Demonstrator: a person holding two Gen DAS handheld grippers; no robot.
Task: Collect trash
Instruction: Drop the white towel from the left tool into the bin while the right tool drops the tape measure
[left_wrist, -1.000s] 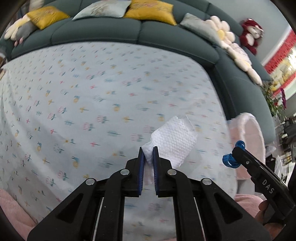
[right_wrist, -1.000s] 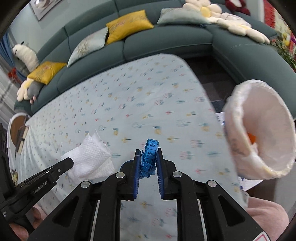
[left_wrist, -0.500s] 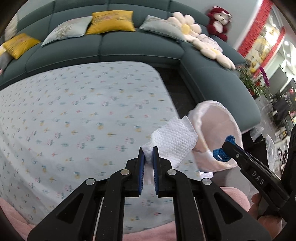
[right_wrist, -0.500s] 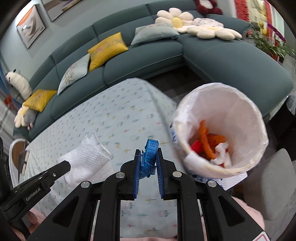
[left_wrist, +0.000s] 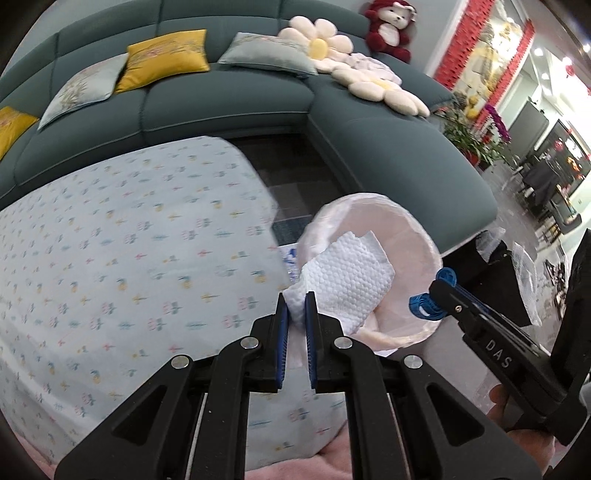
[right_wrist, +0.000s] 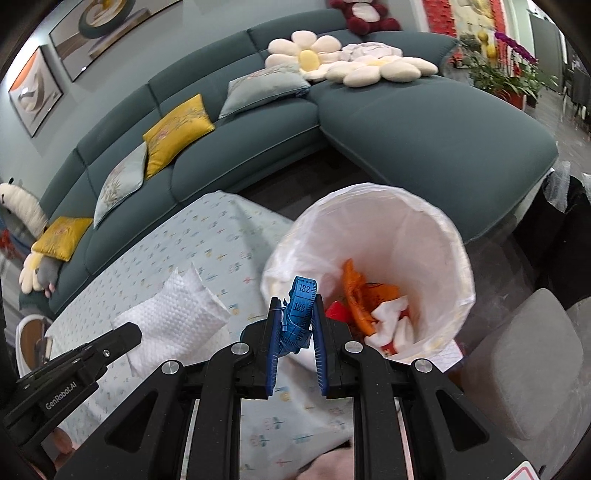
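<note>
Left wrist view showed the left gripper (left_wrist: 294, 301) nearly closed, its blue pads pinching a corner of a white embossed paper towel (left_wrist: 347, 282); the rest of the sheet stuck out ahead, in front of the mouth of a trash bin (left_wrist: 424, 236) lined with a pale bag. The bin stood off the right end of a table (left_wrist: 129, 258) covered with a light blue flowered cloth. At the right of that view the right gripper (left_wrist: 430, 295) reached toward the bin's near rim, carrying a blue measuring tape (left_wrist: 424, 306).

Right wrist view had the right gripper (right_wrist: 297, 314) closed on the tangled blue measuring tape (right_wrist: 299, 314), the numbers 132 and 133 readable on a loop standing up between the pads. The tape was held in front of the bin's (right_wrist: 454, 236) near-left rim. Inside the bin lay orange wrappers (right_wrist: 360, 295), a red scrap and crumpled white paper (right_wrist: 391, 325). The left gripper (right_wrist: 136, 332) came in from the lower left with the paper towel (right_wrist: 173, 314) over the table's (right_wrist: 214, 240) edge.

A dark teal sofa (right_wrist: 424, 129) with yellow and grey cushions curved behind the table
</note>
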